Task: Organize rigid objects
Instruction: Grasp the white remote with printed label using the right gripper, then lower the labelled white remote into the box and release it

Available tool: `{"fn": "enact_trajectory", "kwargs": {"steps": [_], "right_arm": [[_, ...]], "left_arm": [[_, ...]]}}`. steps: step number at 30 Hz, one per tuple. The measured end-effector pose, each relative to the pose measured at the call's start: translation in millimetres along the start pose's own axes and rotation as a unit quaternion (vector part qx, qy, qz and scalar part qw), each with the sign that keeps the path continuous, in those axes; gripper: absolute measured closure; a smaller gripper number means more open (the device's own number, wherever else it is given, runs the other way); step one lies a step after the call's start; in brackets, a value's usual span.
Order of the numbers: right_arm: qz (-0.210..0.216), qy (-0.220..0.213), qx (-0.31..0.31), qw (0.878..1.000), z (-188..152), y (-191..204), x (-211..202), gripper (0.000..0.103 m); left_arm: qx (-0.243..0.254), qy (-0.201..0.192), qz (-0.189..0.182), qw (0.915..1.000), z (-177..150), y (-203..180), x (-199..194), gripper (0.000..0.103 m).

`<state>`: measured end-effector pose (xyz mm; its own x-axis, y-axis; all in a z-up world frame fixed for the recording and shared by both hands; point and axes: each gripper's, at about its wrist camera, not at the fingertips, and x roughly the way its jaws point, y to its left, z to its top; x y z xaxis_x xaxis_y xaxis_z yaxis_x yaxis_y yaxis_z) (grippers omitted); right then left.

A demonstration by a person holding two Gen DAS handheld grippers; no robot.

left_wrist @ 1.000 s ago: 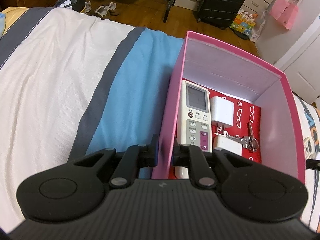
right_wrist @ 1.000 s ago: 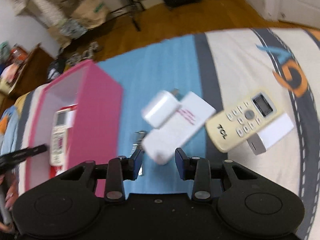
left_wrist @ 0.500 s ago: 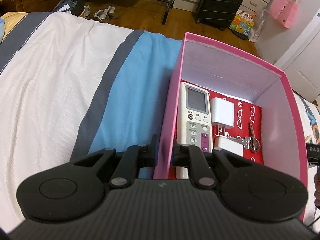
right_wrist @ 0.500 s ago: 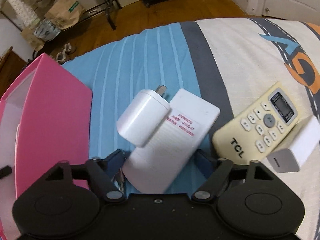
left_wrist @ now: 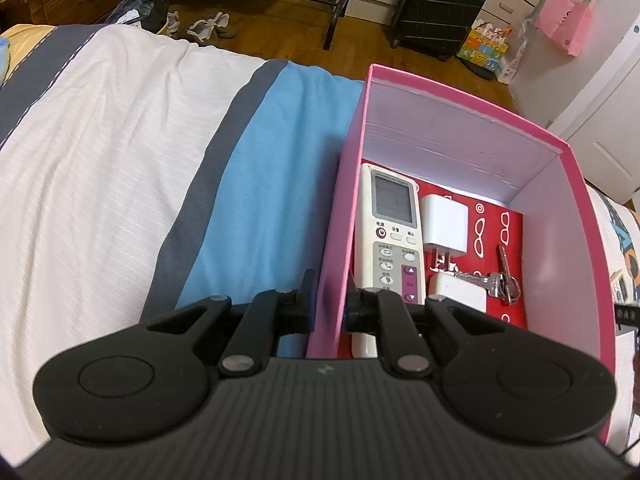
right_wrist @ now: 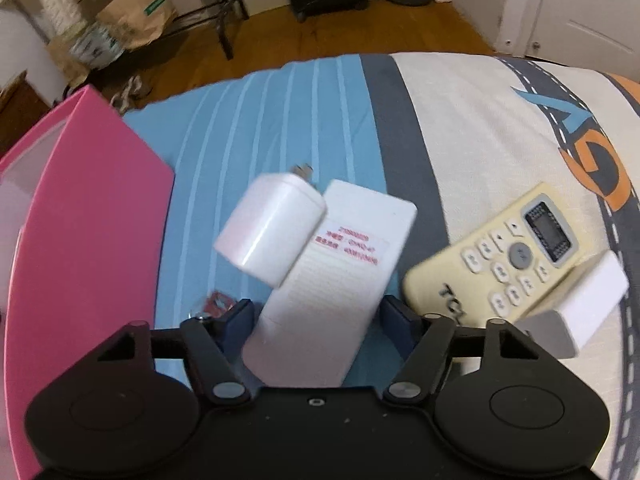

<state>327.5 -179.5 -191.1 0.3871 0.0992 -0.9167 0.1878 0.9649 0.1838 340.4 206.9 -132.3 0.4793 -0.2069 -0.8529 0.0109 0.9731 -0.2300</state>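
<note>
My left gripper (left_wrist: 328, 300) is shut on the left wall of the pink box (left_wrist: 340, 216). Inside lie a white remote (left_wrist: 394, 232), a white charger (left_wrist: 444, 226), a second white block (left_wrist: 458, 298) and keys (left_wrist: 500, 280). My right gripper (right_wrist: 316, 316) is open, its fingers either side of a white remote lying face down (right_wrist: 336, 292) on the bed. A white charger (right_wrist: 272, 228) rests on that remote. A cream TCL remote (right_wrist: 500, 264) and a white adapter (right_wrist: 576, 312) lie to the right. The pink box (right_wrist: 92, 240) stands at the left.
Everything sits on a bed with a blue, grey and white striped cover (left_wrist: 120, 184). A small red and silver object (right_wrist: 212, 304) lies by my right gripper's left finger. Beyond the bed are wooden floor, a black suitcase (left_wrist: 440, 4), paper bags and a door.
My right gripper opened wide and moved in, so its fingers now straddle the face-down remote. My left gripper stays clamped on the box wall.
</note>
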Motion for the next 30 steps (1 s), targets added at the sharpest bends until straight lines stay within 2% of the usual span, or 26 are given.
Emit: {"fn": "enact_trajectory", "kwargs": {"steps": [4,8,11,14,16,19,21,25,28,30], "right_arm": [[0.001,0.038,-0.061,0.997,-6.9,-0.7,-7.0,0.035],[0.016,0.082,-0.132,0.988,-17.2,-0.5,-10.3,0.037],[0.009,0.083,-0.114,0.990,-15.9,-3.3,-9.7,0.035],[-0.013,0.055,-0.137,0.989,-15.1,5.2,-0.3,0.028],[-0.027,0.026,-0.161,0.986,-14.8,14.8,6.1,0.028],[-0.038,0.002,-0.155,0.987,-12.8,18.9,8.0,0.039],[-0.039,-0.008,-0.143,0.989,-13.2,17.7,2.3,0.040],[-0.045,-0.042,-0.123,0.990,-24.6,15.1,-21.4,0.040],[-0.027,-0.067,-0.117,0.990,-29.5,16.6,-49.7,0.040],[-0.013,-0.099,-0.119,0.988,-37.3,21.4,-71.3,0.040]], "left_arm": [[-0.001,0.000,-0.001,1.0000,0.4,0.9,-0.3,0.092],[-0.004,0.001,-0.003,1.0000,0.2,1.1,-0.1,0.092],[-0.003,0.000,-0.002,1.0000,0.2,1.4,0.0,0.092],[-0.003,0.000,-0.003,1.0000,0.0,1.5,0.1,0.092],[-0.002,0.000,-0.003,1.0000,0.1,1.3,0.1,0.092],[-0.003,0.000,-0.003,1.0000,-0.1,1.2,0.3,0.092],[-0.003,0.000,-0.003,1.0000,-0.5,1.0,0.4,0.092],[-0.004,0.000,-0.003,1.0000,-0.4,1.4,0.4,0.092],[-0.001,-0.001,-0.002,1.0000,-0.4,0.6,0.2,0.092],[-0.003,0.000,-0.002,1.0000,-0.3,1.0,0.4,0.092]]}}
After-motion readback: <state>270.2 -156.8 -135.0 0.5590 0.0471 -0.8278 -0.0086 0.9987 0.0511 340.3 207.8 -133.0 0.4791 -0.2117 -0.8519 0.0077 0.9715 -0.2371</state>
